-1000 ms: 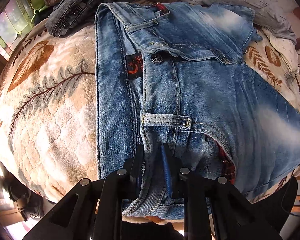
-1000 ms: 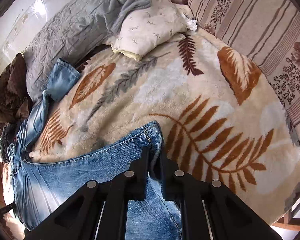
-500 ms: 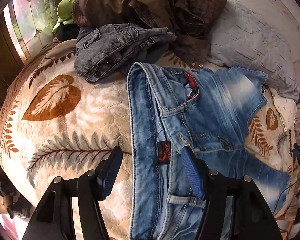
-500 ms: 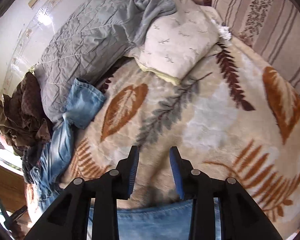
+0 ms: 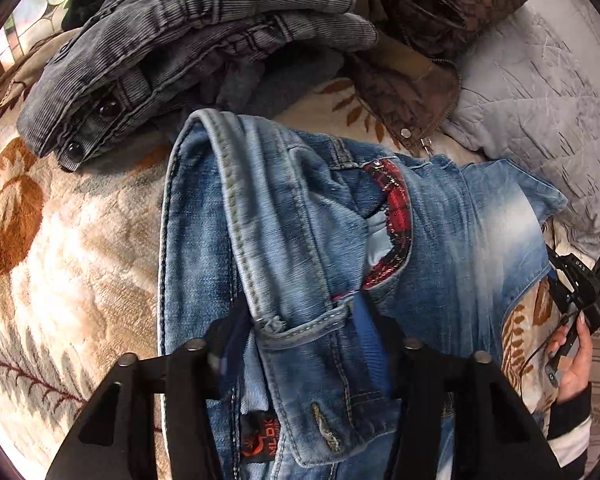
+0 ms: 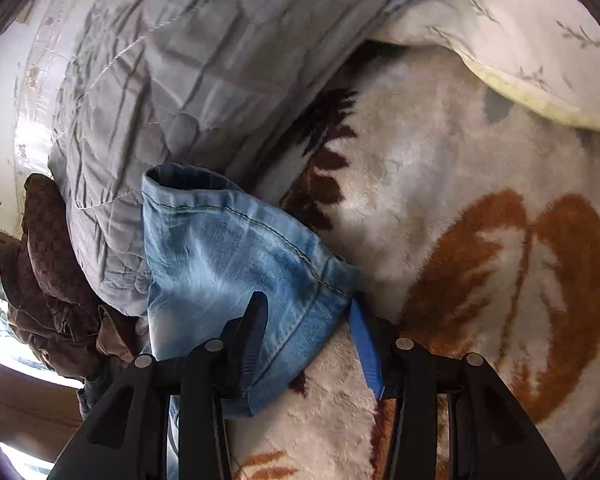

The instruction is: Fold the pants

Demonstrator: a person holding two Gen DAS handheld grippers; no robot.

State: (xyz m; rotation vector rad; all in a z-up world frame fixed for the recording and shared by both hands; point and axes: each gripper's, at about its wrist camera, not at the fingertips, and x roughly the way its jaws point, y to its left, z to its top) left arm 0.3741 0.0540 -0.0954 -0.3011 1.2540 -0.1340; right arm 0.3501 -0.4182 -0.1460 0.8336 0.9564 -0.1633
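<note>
Light blue jeans (image 5: 284,240) lie on a leaf-patterned blanket (image 5: 80,240), waistband toward me, a red plaid pocket lining (image 5: 396,208) showing. My left gripper (image 5: 300,320) is open with its jaws astride the far waistband fold. In the right wrist view the far leg cuff (image 6: 228,256) lies against a grey quilt. My right gripper (image 6: 308,328) is open, its jaws on either side of the cuff's near edge. The right gripper (image 5: 580,292) and the hand holding it also show at the right edge of the left wrist view.
Grey corduroy trousers (image 5: 188,40) and a brown jacket (image 5: 420,20) are piled just beyond the jeans. A grey quilt (image 6: 172,80) and a cream pillow (image 6: 520,32) lie at the bed's far side. The blanket (image 6: 480,220) spreads to the right.
Both grippers let go of the near jeans edges, opened and moved forward. The left now straddles the far waistband; the right has reached the far leg cuff.
</note>
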